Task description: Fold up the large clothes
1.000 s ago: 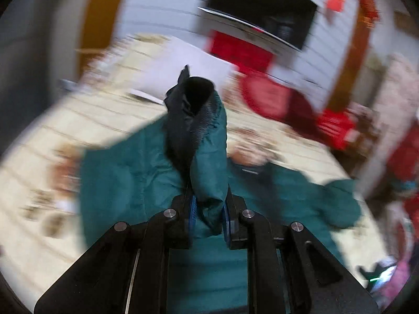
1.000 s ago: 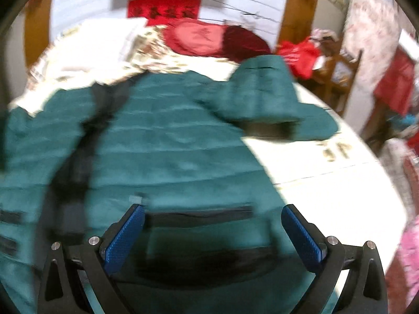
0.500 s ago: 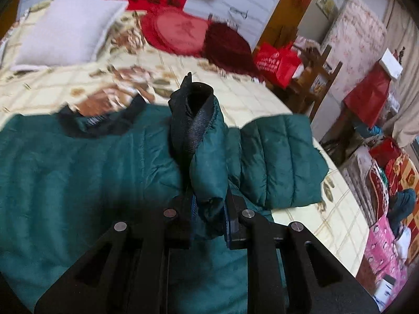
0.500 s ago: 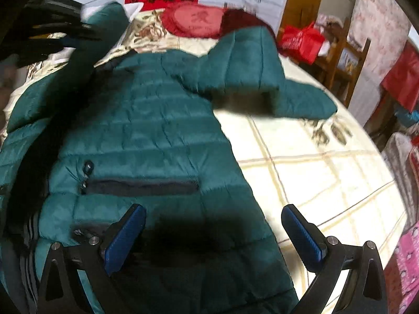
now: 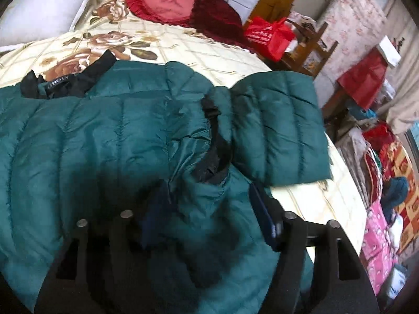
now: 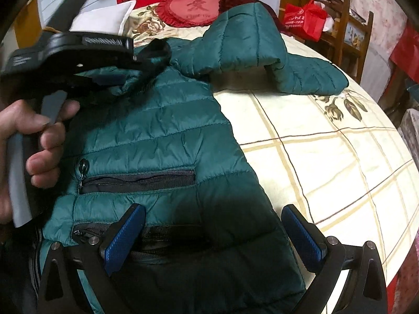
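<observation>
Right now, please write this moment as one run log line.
left gripper: open over sleeve cuff | right gripper: open above jacket hem | bed

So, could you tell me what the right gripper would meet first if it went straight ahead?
Probably the green puffer jacket beneath the open right gripper, near its zipped pocket; depth is uncertain.

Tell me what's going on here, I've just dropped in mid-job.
A person with two handheld grippers is folding a green puffer jacket spread on a bed. The left gripper is open, with a sleeve cuff lying loose on the jacket between its fingers. The right gripper hangs open over the hem near the zip pocket, gripping nothing. The other sleeve lies doubled over near the red cushion.
</observation>
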Demonstrator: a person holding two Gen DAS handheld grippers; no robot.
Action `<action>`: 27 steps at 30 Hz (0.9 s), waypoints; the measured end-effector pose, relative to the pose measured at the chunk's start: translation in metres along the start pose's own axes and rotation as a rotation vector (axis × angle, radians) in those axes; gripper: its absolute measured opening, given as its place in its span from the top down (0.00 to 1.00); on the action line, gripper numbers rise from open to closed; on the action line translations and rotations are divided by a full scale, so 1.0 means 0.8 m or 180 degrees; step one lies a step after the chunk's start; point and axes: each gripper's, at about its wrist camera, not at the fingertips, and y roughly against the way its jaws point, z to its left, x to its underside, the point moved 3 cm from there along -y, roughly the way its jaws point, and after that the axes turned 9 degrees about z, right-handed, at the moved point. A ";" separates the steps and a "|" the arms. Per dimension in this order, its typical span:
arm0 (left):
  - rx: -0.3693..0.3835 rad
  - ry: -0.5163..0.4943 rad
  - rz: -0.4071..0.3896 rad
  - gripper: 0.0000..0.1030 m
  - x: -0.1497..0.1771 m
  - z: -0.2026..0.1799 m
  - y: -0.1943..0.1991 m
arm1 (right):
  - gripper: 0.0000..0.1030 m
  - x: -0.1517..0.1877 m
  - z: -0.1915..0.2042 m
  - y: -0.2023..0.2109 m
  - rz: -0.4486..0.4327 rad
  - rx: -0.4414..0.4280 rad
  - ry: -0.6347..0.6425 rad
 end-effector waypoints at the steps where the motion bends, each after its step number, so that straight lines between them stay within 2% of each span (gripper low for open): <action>1: 0.0026 -0.0010 -0.0015 0.37 0.005 0.000 0.011 | 0.00 0.000 -0.002 0.000 -0.0004 -0.0003 -0.0006; 3: 0.0073 0.0014 -0.0111 0.36 0.018 0.012 0.042 | 0.00 -0.002 -0.003 0.002 -0.0032 0.0021 -0.0026; 5: -0.0013 0.0087 -0.0228 0.36 0.029 0.038 0.073 | 0.00 -0.003 -0.003 0.008 -0.0119 0.0104 -0.0025; 7: -0.0256 0.0152 -0.0381 0.37 0.039 0.075 0.108 | 0.00 -0.004 0.001 0.021 -0.0301 0.0207 -0.0002; 9: -0.0537 0.0294 -0.0542 0.37 0.047 0.118 0.146 | 0.00 -0.005 0.006 0.046 -0.0611 0.0279 0.0001; 12: -0.0956 0.0468 -0.0779 0.37 0.048 0.183 0.204 | 0.00 -0.015 0.031 0.077 -0.1057 0.0018 0.0105; 15: -0.1172 0.0609 -0.0888 0.37 0.037 0.229 0.231 | 0.00 -0.055 0.084 0.073 -0.0978 -0.0308 0.0510; 17: -0.1319 0.0671 -0.0927 0.37 0.025 0.255 0.235 | 0.00 -0.089 0.122 0.068 -0.0993 -0.0566 0.0695; 20: -0.1469 0.0751 -0.0901 0.37 0.012 0.282 0.216 | 0.00 -0.147 0.179 0.058 -0.1086 -0.0832 0.0749; 22: -0.1547 0.0769 -0.0778 0.37 0.009 0.298 0.197 | 0.00 -0.174 0.215 0.044 -0.0992 -0.1009 0.0797; 24: -0.1632 0.0897 -0.0502 0.37 0.014 0.319 0.165 | 0.00 -0.196 0.251 0.021 -0.0841 -0.1219 0.0877; 27: -0.1667 0.0955 -0.0530 0.36 0.031 0.327 0.153 | 0.05 -0.210 0.267 -0.023 -0.0660 -0.1003 0.1031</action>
